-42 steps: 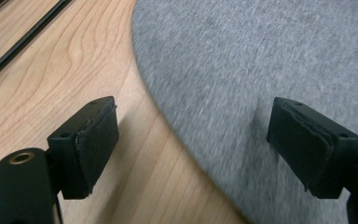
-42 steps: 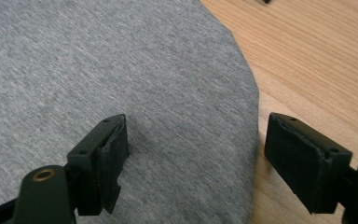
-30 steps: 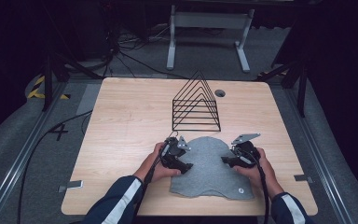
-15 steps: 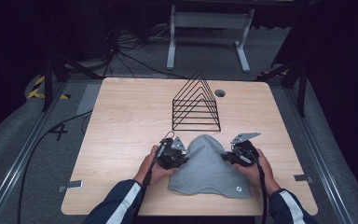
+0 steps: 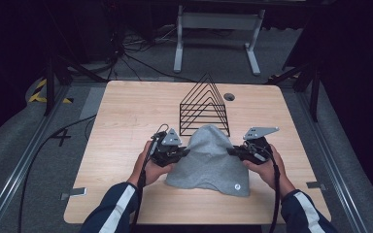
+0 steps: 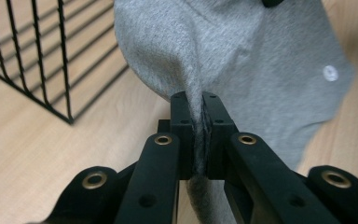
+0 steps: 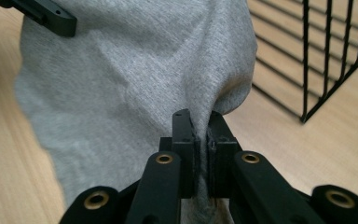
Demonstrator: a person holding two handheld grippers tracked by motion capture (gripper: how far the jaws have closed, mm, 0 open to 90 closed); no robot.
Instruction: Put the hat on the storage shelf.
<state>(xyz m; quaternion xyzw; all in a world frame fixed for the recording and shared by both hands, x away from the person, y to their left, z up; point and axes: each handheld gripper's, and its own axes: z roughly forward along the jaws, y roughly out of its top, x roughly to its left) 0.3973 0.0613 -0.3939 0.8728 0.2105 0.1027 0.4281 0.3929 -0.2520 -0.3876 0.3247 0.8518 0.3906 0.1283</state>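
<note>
A grey cloth [image 5: 209, 160] with a small white round tag [image 5: 236, 186] hangs between my two grippers above the front of the wooden table [image 5: 126, 111], humped up in the middle. My left gripper [image 5: 183, 153] is shut on the cloth's left edge. In the left gripper view the jaws [image 6: 200, 100] pinch a fold of the grey cloth [image 6: 242, 51]. My right gripper [image 5: 233, 151] is shut on the right edge, and in the right gripper view its jaws [image 7: 199, 119] clamp the fabric [image 7: 135, 84]. The cloth's lower hem rests on the table.
A black wire rack [image 5: 205, 108] of triangular dividers stands just behind the cloth, close to both grippers [image 6: 28, 56] [image 7: 326, 56]. A round cable hole [image 5: 229, 96] sits behind it. A grey stand [image 5: 213, 29] and cables lie on the floor beyond.
The cloth lay flat a second ago. Both grippers have shut on its side edges and risen, pulling it up into a hump in front of the rack.
</note>
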